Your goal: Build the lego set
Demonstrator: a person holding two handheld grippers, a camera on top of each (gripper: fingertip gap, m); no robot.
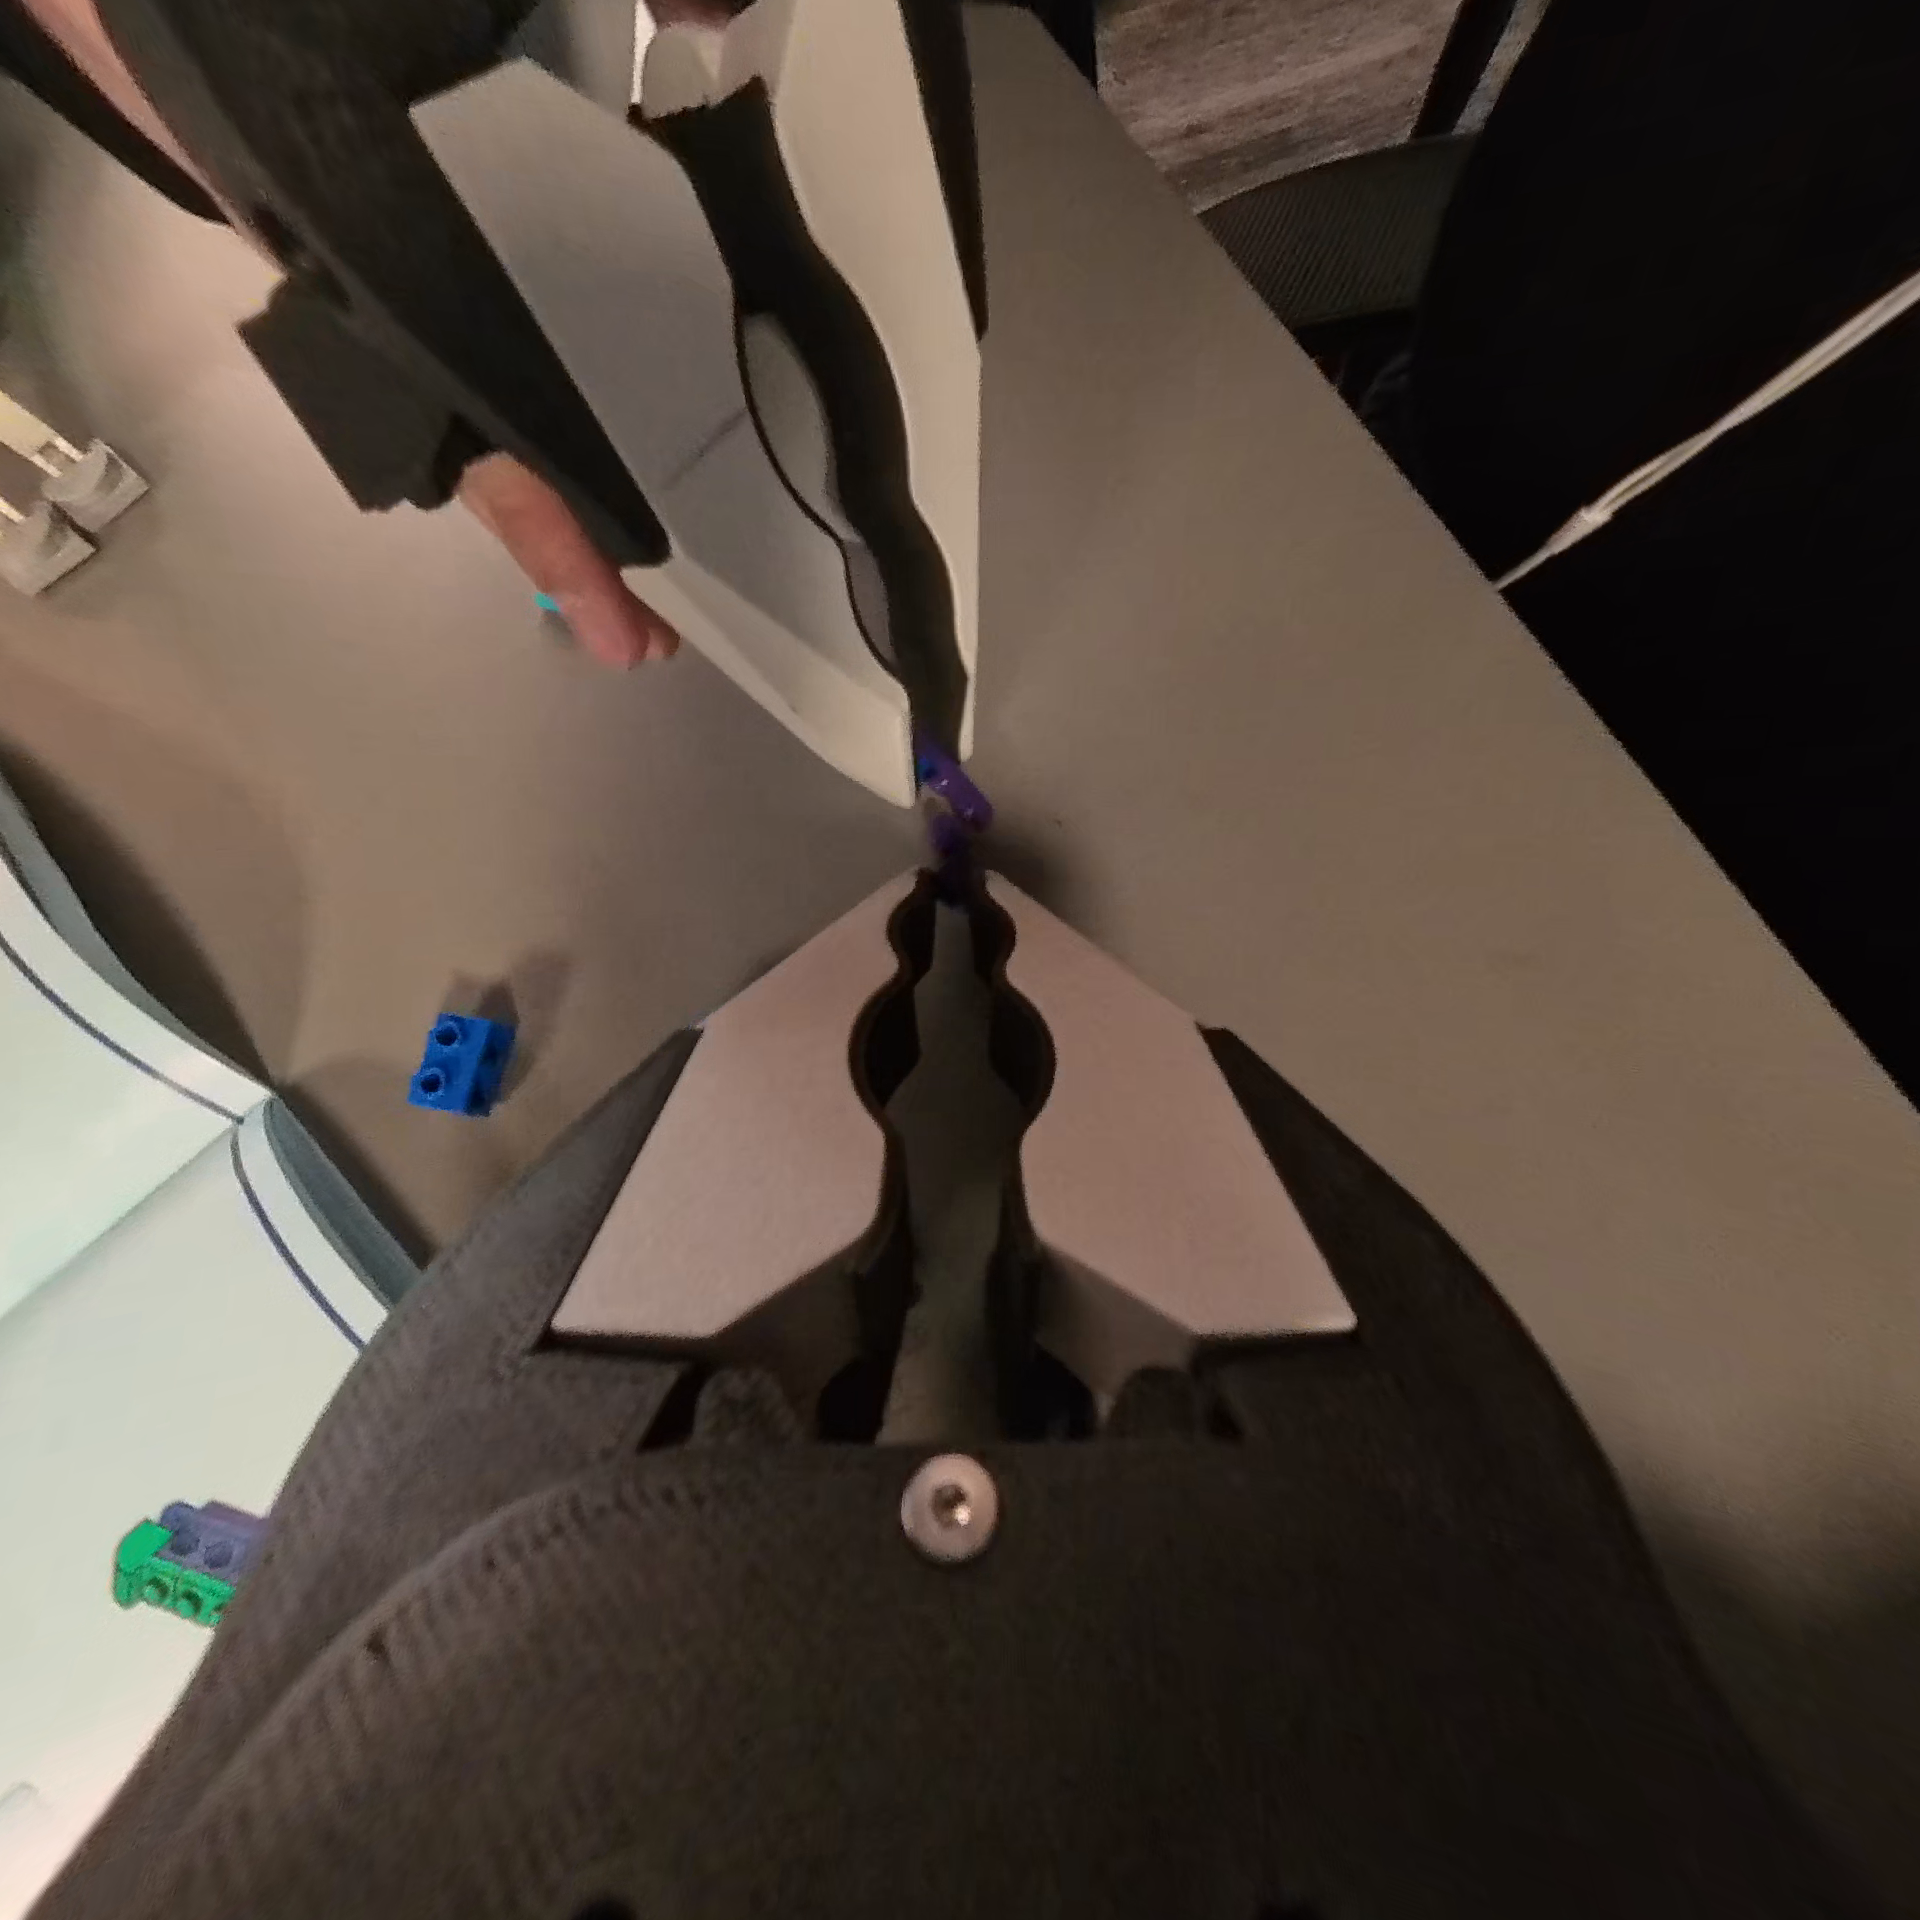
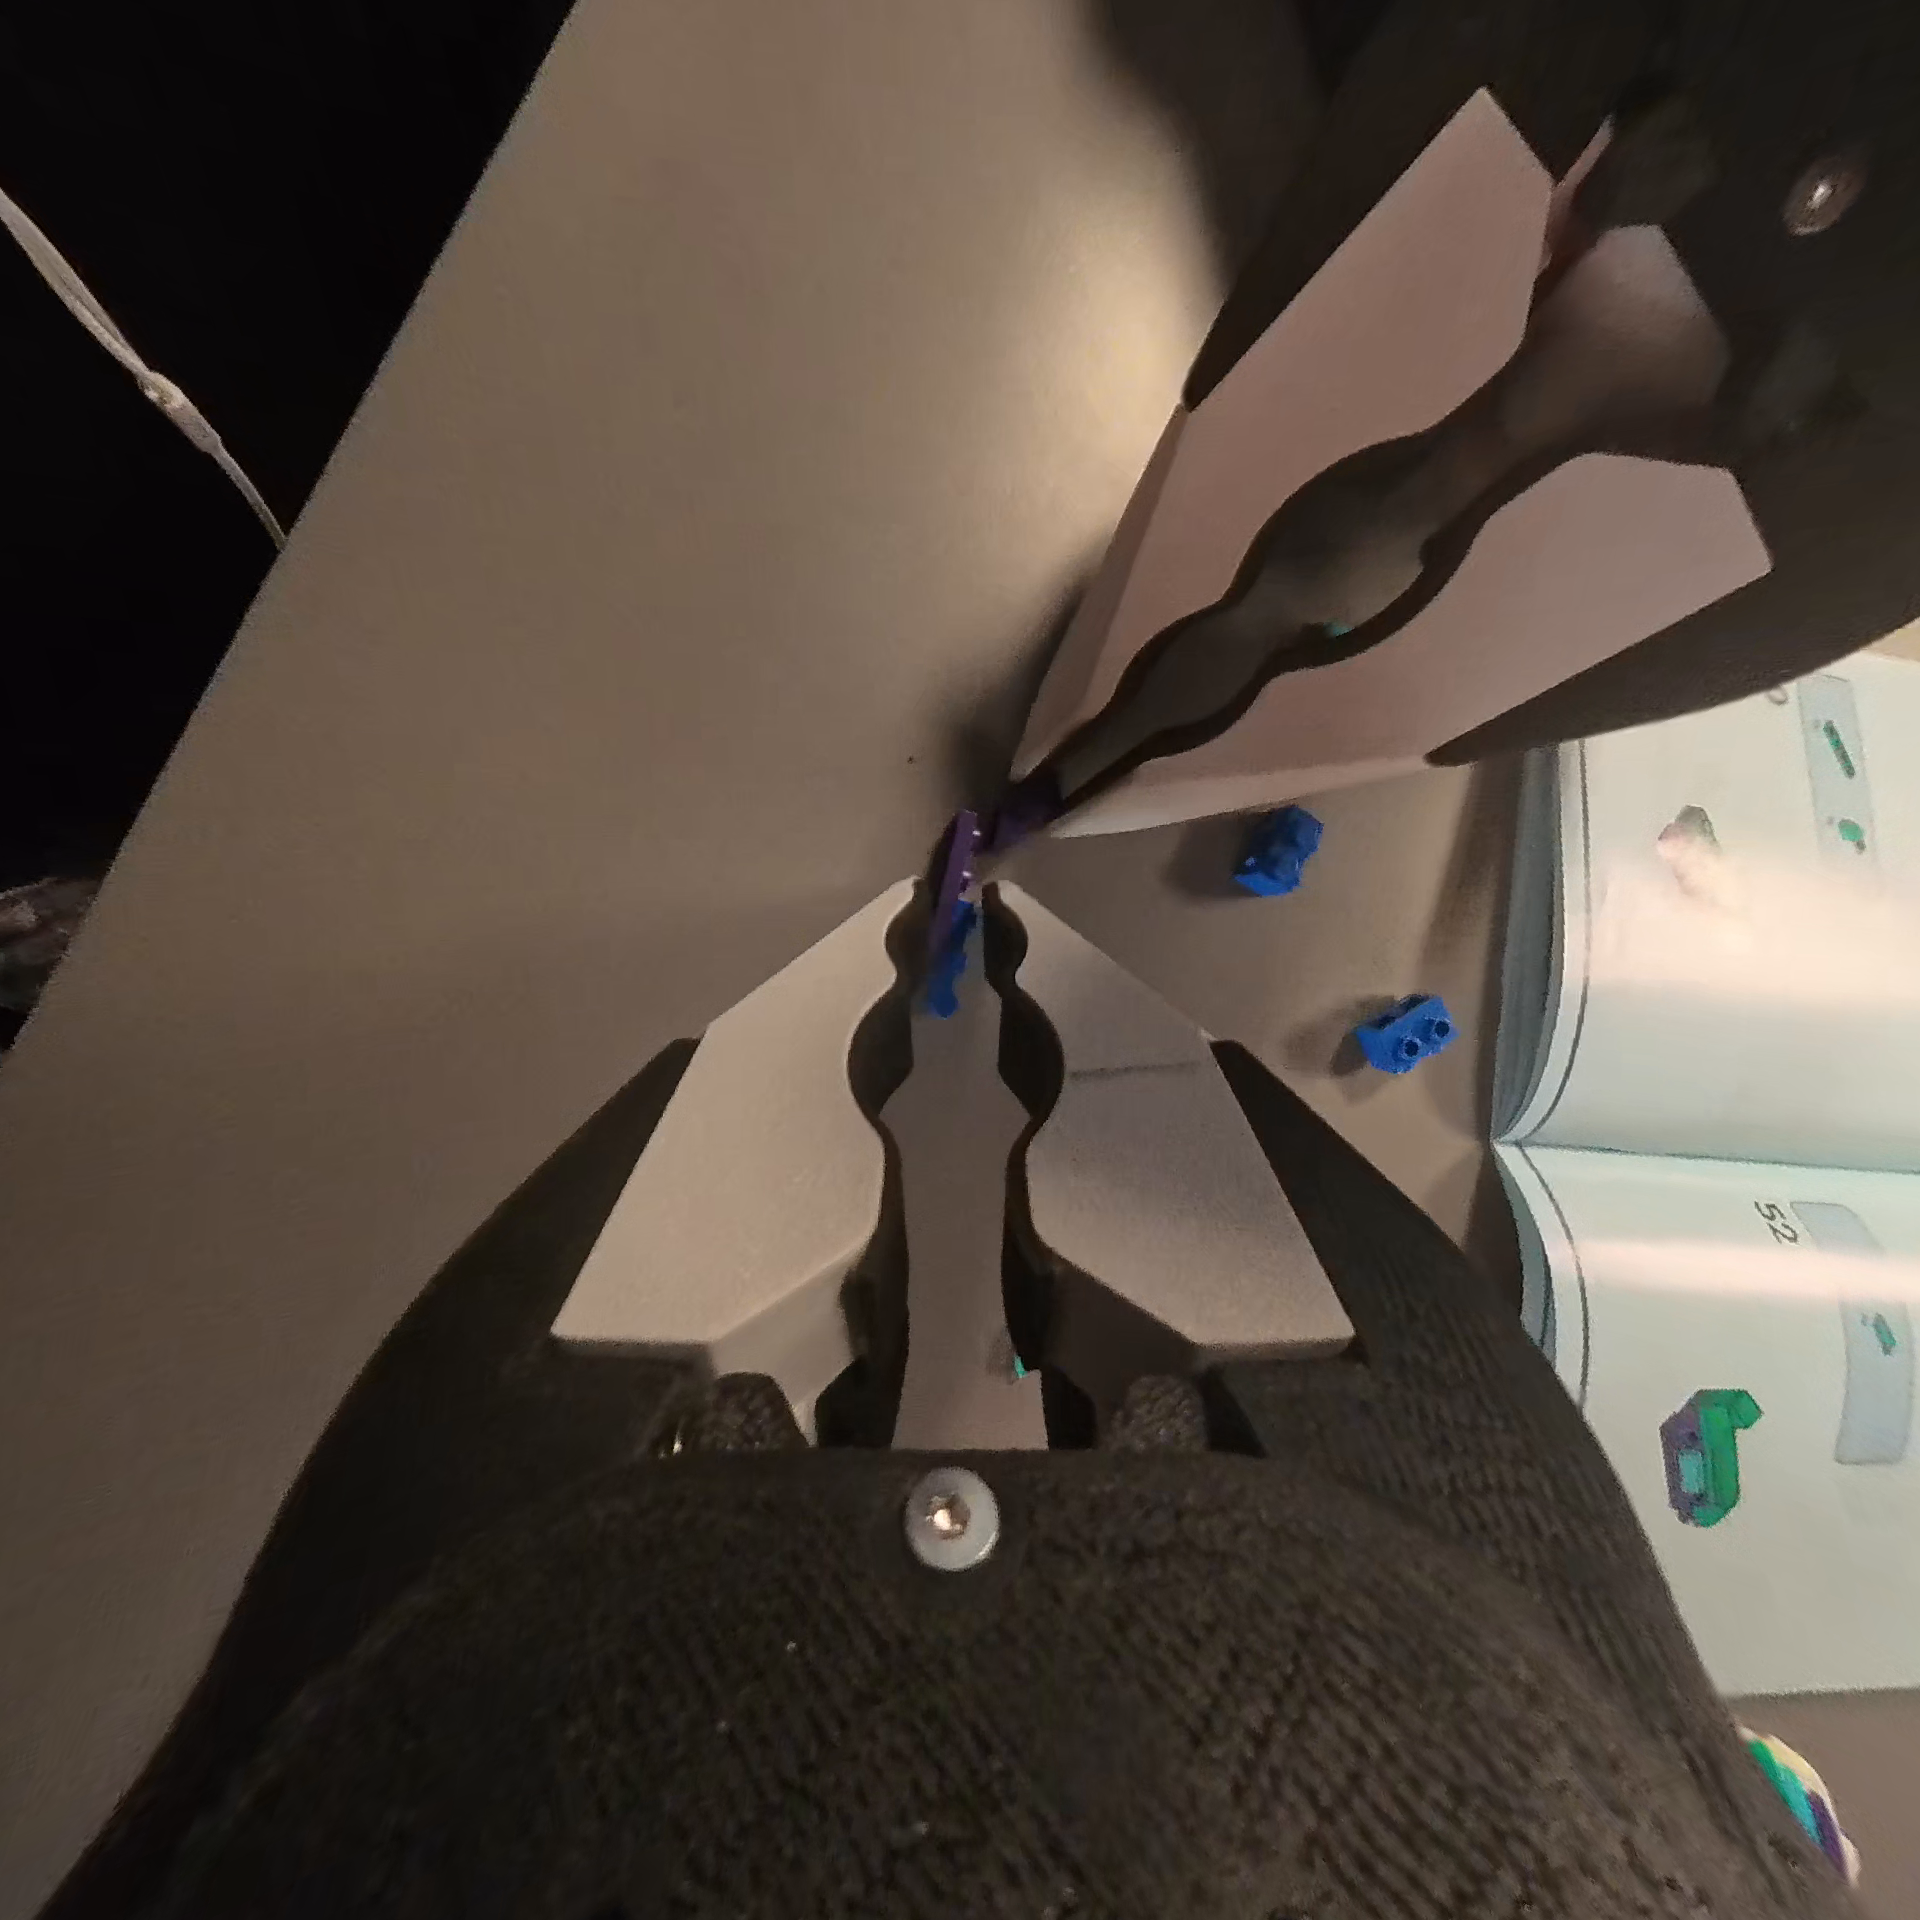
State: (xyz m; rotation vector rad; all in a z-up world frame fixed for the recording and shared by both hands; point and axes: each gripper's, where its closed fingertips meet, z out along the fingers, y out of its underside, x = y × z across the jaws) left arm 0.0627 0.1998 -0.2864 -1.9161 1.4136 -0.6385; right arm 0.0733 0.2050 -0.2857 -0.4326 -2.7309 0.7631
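Right now both hand-held grippers meet tip to tip over the grey surface (image 1: 1299, 831), each pinching a tiny piece.

From its own camera, the left hand-held gripper (image 1: 951, 883) is almost closed, with a small purple piece (image 1: 954, 831) squeezed at its tips. Across from it, the right hand-held gripper (image 1: 940, 764) comes in from above with its fingers nearly together too. From its own camera the right one holds a thin purple plate (image 2: 961, 862) with a blue bit (image 2: 948, 971) on it, tucked between its fingers. The two pieces touch, or nearly touch. I cannot tell if they have clicked together yet.

I think the build is only part way done. The two tiny pieces look like they are being joined right at the tips.

More is left to do. A blue brick (image 1: 462, 1060) lies loose on the surface, off to the left of the left hand-held gripper. Two blue bricks show to the right of the right hand-held gripper, one near (image 2: 1278, 836) the tips and one farther back (image 2: 1403, 1029). None of them is on the build.

An open booklet (image 2: 1704, 1039) lies past those bricks, with pictures of steps. A green and purple chunk (image 1: 182, 1564) shows beside the left hand-held gripper, down low to its left. It may be a built part or a booklet picture.
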